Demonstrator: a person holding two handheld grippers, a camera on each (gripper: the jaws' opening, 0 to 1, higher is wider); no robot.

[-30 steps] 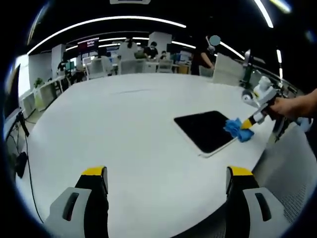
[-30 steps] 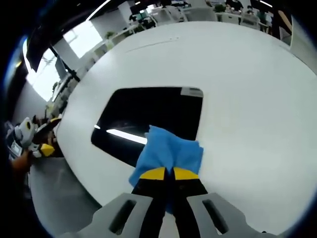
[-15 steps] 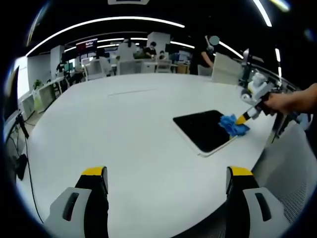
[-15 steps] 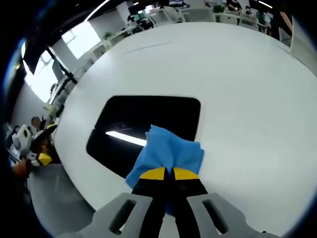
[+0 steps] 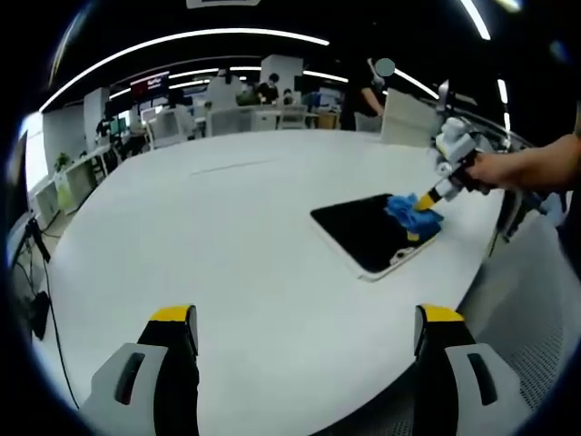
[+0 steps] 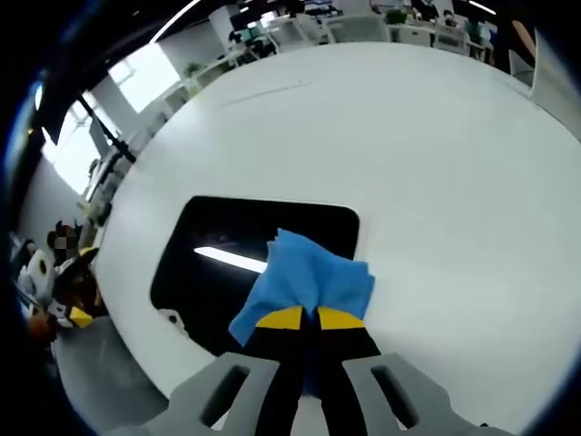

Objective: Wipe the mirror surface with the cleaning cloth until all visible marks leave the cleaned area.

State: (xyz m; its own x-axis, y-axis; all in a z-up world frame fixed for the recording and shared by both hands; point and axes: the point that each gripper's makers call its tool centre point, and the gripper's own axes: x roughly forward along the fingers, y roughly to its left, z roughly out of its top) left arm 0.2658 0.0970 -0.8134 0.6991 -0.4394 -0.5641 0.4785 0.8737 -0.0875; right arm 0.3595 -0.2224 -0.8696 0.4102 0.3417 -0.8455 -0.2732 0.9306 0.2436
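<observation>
A dark rectangular mirror (image 5: 368, 229) (image 6: 245, 263) lies flat on the white table (image 5: 227, 236) near its right edge. My right gripper (image 6: 310, 320) is shut on a blue cleaning cloth (image 6: 309, 275), which rests on the mirror's corner and the table beside it. In the left gripper view that right gripper (image 5: 427, 198) comes in from the right, held by a person's hand (image 5: 495, 171), pressing the blue cloth (image 5: 408, 213) onto the mirror's far right part. My left gripper (image 5: 304, 318) hangs open over the table's near side, well short of the mirror, with nothing between its jaws.
The table's curved edge (image 5: 495, 245) runs just right of the mirror, with grey floor beyond. Desks, chairs and people (image 5: 272, 91) stand far behind the table. A small white tab (image 6: 170, 318) sits on the mirror's near corner.
The right gripper has slid the cloth farther onto the mirror, away from the table's edge. The left gripper has stayed open and nearly still.
</observation>
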